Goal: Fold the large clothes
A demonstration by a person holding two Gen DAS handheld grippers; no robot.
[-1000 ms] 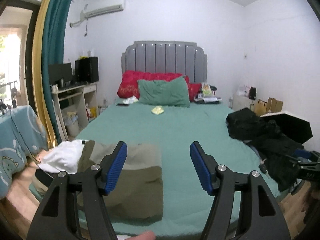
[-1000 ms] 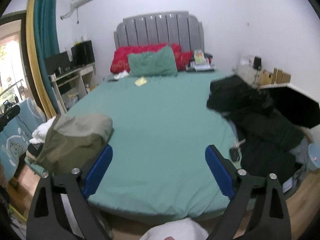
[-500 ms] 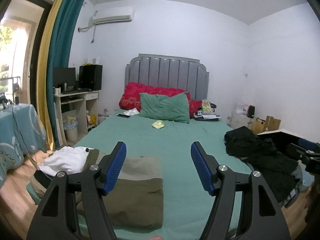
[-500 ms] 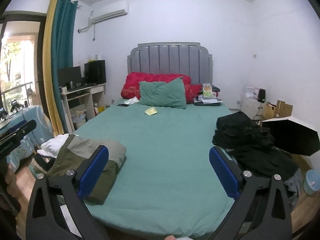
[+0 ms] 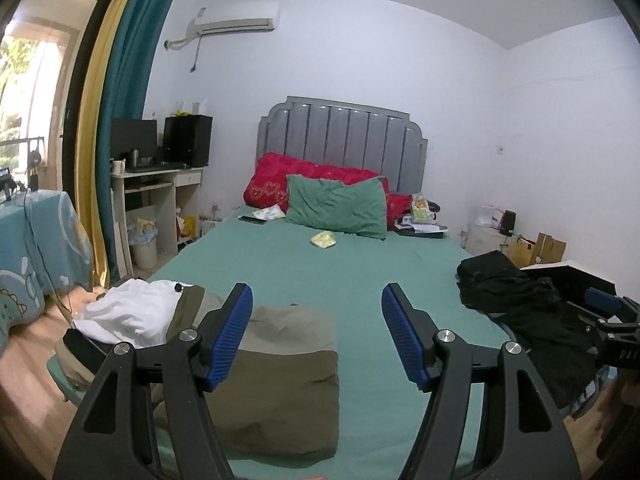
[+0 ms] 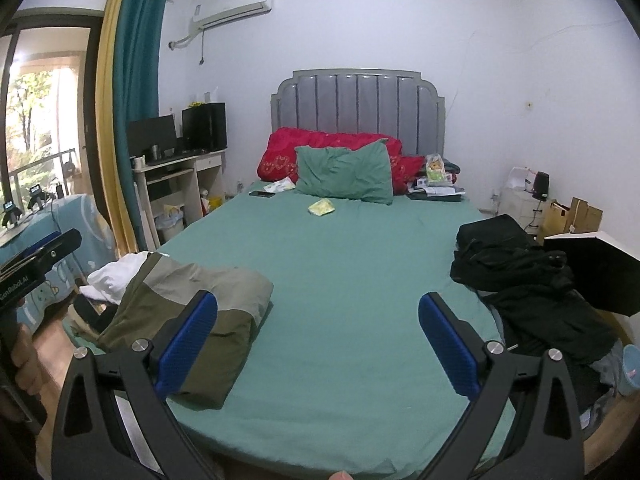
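Both tools empty: left tool [image 5: 316,336] and right tool [image 6: 318,346] with jaws wide, above the bed's foot edge. Folded olive garment [image 5: 280,376] lies at the bed's [image 6: 360,260] near-left corner, against white clothing [image 5: 128,312]. Black clothes pile [image 6: 520,276] overhangs the right edge. Risk: dragging the pile may spill it floorward or snag the black umbrella [image 6: 592,268] beside it. Pillows [image 6: 344,174] and clutter sit well apart at the head.

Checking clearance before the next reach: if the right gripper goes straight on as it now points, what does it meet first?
Probably bare green bedsheet. The right gripper is open and empty, aimed slightly down at mid-bed; the folded olive garment lies left of that line, the black clothes right. Depth is uncertain.
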